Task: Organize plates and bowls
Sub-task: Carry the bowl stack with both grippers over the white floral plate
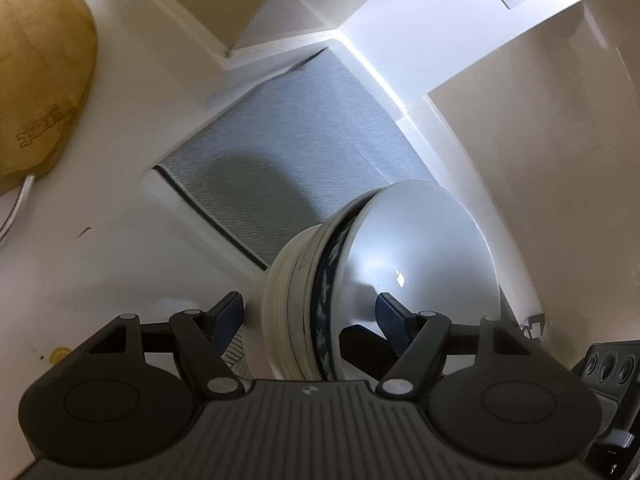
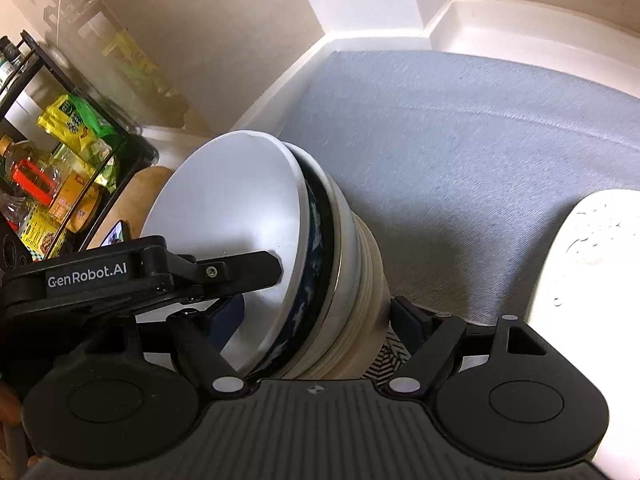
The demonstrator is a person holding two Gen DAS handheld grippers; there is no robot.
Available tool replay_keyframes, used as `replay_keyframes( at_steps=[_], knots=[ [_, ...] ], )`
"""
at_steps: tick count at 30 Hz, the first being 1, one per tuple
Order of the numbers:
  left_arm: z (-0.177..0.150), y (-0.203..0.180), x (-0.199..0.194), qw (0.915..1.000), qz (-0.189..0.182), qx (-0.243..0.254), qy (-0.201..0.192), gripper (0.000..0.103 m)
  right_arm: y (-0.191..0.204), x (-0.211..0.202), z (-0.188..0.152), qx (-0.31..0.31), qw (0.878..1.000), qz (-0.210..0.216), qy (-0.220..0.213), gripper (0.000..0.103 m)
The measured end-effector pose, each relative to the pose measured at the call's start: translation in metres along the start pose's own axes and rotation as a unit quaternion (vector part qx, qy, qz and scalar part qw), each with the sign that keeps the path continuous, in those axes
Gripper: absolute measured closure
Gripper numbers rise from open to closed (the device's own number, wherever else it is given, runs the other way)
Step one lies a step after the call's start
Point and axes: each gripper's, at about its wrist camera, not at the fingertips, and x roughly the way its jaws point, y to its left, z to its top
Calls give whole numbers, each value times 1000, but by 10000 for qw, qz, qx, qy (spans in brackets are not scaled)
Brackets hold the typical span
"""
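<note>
A nested stack of bowls [image 1: 304, 300] is held on its side between both grippers. The top bowl is white inside [image 1: 416, 252], under it is a dark blue patterned bowl [image 1: 326, 280], then cream ribbed ones. My left gripper [image 1: 310, 312] spans the stack, one finger outside the base, the other inside the top bowl. In the right wrist view the same stack [image 2: 344, 280] sits between my right gripper's [image 2: 316, 312] fingers. The left gripper's finger [image 2: 240, 268] reaches into the white bowl [image 2: 224, 216]. Both are shut on the stack, above a grey mat [image 2: 460, 140].
The grey mat [image 1: 288, 152] lies on a white counter against a wall corner. A wooden cutting board [image 1: 36, 72] is at the left. A white plate [image 2: 592, 264] is at the right on the mat. A black rack with packets and bottles [image 2: 60, 168] stands at the left.
</note>
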Motion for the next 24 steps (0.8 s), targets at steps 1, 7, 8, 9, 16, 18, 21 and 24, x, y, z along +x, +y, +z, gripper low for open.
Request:
replay_keyframes(
  at_steps=[1,7,8,9,16,18,21,24],
  knots=[
    [0,-2,1,10000,-13,18,8,26,-1,-2,0,11,10000,-13,-20,22],
    [0,-16,4,9997,-140,183,32,26,-9,-18,-1,96,9997,-126,-185,22],
    [1,-19,6,9996,-164,214,36,26,-11,-21,0,114,9996,-148,-223,22],
    [2,-23,8,9995,-189,250,39,26,-13,-25,0,133,9994,-172,-263,22],
    [1,-56,23,9973,-393,592,168,26,-35,-53,-2,357,9970,-388,-567,22],
    [-2,-68,28,9961,-458,716,223,26,-43,-61,-5,446,9958,-466,-655,22],
    [-7,-87,38,9938,-569,897,318,26,-57,-76,-9,591,9932,-595,-804,22],
    [-14,-106,49,9908,-688,1087,430,26,-70,-91,-14,735,9902,-724,-942,22]
  ],
)
